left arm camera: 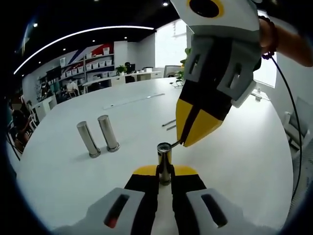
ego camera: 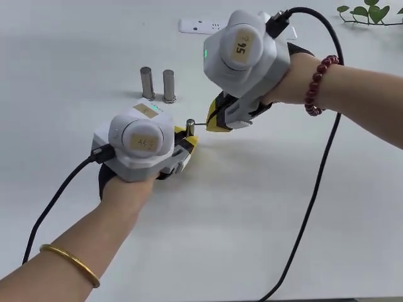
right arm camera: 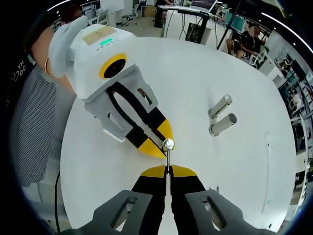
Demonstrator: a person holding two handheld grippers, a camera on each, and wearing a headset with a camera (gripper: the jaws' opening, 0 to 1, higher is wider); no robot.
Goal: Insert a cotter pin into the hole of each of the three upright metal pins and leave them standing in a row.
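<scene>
**Left to right, head view.** The left gripper (ego camera: 187,136) had a smooth grey-white moulded shell and black jaws with yellow tips. The hand holding it wore a plain gold bangle (ego camera: 70,263). Its jaws were pinched on the held metal pin (ego camera: 189,124), a short polished steel cylinder that stood upright on the table (ego camera: 208,220), a matt white surface. In the left gripper view, the left gripper (left arm camera: 165,172) clamped the lower part of that cylinder (left arm camera: 164,159), whose flat round top was left free.

Behind the left gripper, the left free pin (ego camera: 147,83) and the right free pin (ego camera: 169,85) stood upright just beside each other. They were the same bright cylinders, each with a small flared foot, and stood well apart from the held one.

The cotter pin (ego camera: 200,123), a thin bright wire, lay level between the held pin and the right gripper (ego camera: 214,123). The right gripper's yellow-tipped jaws were pressed together on the wire. In the right gripper view, the right gripper (right arm camera: 167,172) gripped the wire (right arm camera: 167,159), and the wire's far end met the held pin (right arm camera: 168,143) near its top. Whether it had entered the hole could not be told.

**Surroundings.** A white power strip (ego camera: 201,25) lay at the far edge of the table. A dark red bead bracelet (ego camera: 320,82) circled the right wrist, and a glossy black cable (ego camera: 318,189) ran from the right gripper across the table. Green leaves (ego camera: 368,12) showed at the far right corner.
</scene>
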